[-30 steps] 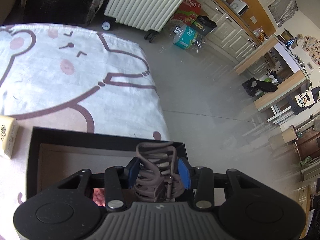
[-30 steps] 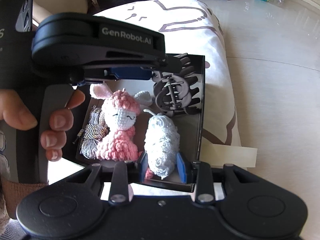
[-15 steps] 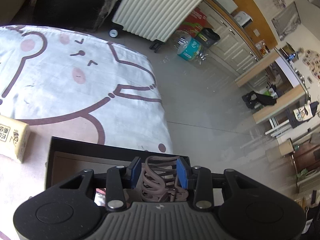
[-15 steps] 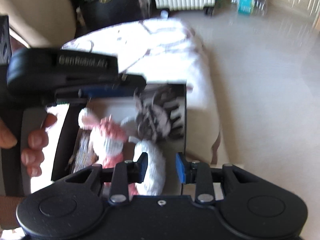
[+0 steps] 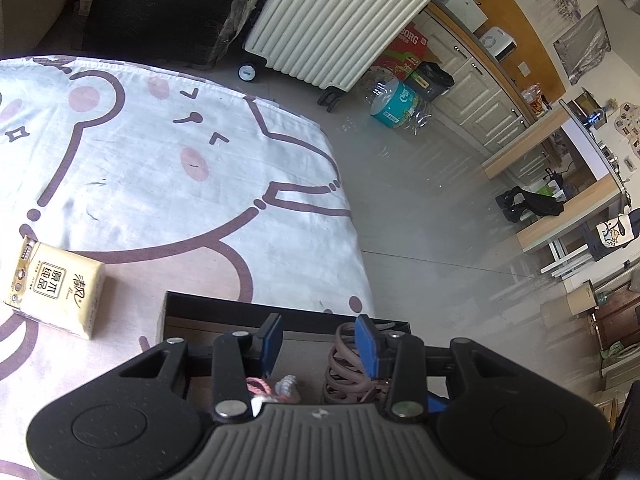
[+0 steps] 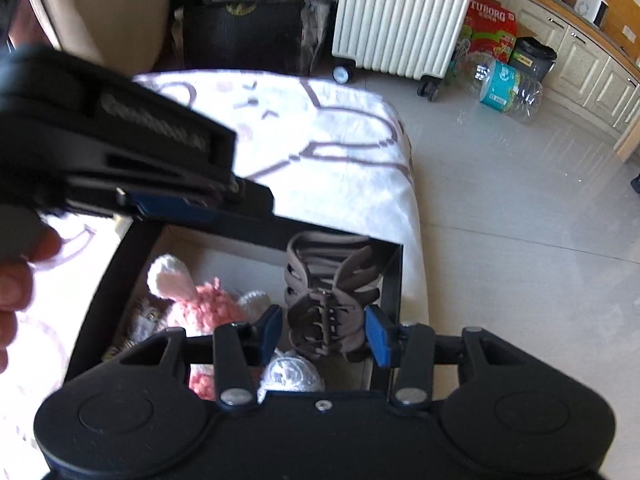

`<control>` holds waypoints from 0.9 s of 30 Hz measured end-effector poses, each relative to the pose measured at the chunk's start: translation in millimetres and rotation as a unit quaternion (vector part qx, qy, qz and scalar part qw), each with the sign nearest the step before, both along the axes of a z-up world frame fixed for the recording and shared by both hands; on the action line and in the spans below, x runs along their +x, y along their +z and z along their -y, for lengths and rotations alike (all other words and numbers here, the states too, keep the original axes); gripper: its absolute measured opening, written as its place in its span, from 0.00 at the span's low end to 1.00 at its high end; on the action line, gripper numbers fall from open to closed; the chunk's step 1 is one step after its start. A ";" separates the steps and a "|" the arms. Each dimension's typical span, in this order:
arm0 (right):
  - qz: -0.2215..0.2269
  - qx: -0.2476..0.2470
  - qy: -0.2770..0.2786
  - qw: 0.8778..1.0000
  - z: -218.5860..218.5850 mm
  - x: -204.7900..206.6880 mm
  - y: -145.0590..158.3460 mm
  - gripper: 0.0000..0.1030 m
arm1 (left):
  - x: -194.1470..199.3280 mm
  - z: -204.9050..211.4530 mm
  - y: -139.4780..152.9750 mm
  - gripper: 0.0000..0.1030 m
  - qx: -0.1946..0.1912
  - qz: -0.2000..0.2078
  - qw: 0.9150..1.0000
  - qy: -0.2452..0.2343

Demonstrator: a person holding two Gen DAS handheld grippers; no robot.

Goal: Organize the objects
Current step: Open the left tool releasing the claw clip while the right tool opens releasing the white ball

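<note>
A black open box [image 5: 280,307] [image 6: 394,280] sits at the edge of a bear-print cloth [image 5: 160,160]. In it lie a brown claw hair clip [image 6: 326,288] [image 5: 344,372], a pink crochet bunny [image 6: 200,308], a white crochet piece [image 6: 292,372] and a tassel [image 6: 140,320]. My right gripper [image 6: 324,332] hovers over the box with its jaws opening. The clip shows between its fingers, and the pads do not press on it. My left gripper [image 5: 320,340] [image 6: 180,204] hangs over the box's far side with its pads apart and nothing between them. The clip lies under its right finger.
A yellow tissue packet [image 5: 52,288] lies on the cloth left of the box. A person's hand [image 6: 16,280] holds the left gripper. On the grey floor beyond the cloth's edge stand a cream ribbed suitcase [image 5: 336,20] and bundled water bottles [image 5: 396,100].
The right gripper let go of the white crochet piece, widened, and swung over the claw clip. The left gripper slid left, so the clip is no longer between its pads.
</note>
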State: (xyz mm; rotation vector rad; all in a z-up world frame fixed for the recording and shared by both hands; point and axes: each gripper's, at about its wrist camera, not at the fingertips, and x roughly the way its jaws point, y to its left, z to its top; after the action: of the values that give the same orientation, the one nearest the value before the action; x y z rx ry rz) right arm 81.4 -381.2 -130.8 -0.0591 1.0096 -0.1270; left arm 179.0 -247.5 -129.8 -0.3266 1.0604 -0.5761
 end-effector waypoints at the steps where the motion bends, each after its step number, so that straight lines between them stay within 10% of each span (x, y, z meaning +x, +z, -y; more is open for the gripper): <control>1: -0.004 -0.005 0.002 1.000 -1.6 0.4 0.5 0.44 | 0.7 -1.6 -0.1 0.40 0.000 -0.001 1.000 0.001; 27: 0.005 0.115 -0.108 0.987 23.6 -5.5 15.3 0.43 | -7.2 -15.2 12.5 0.40 0.023 0.000 1.000 -0.015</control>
State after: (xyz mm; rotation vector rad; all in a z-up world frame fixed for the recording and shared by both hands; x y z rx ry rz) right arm 75.8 -404.8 -115.6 0.2621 1.0125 -0.2077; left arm 171.8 -232.4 -117.2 -0.2710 1.0788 -0.5779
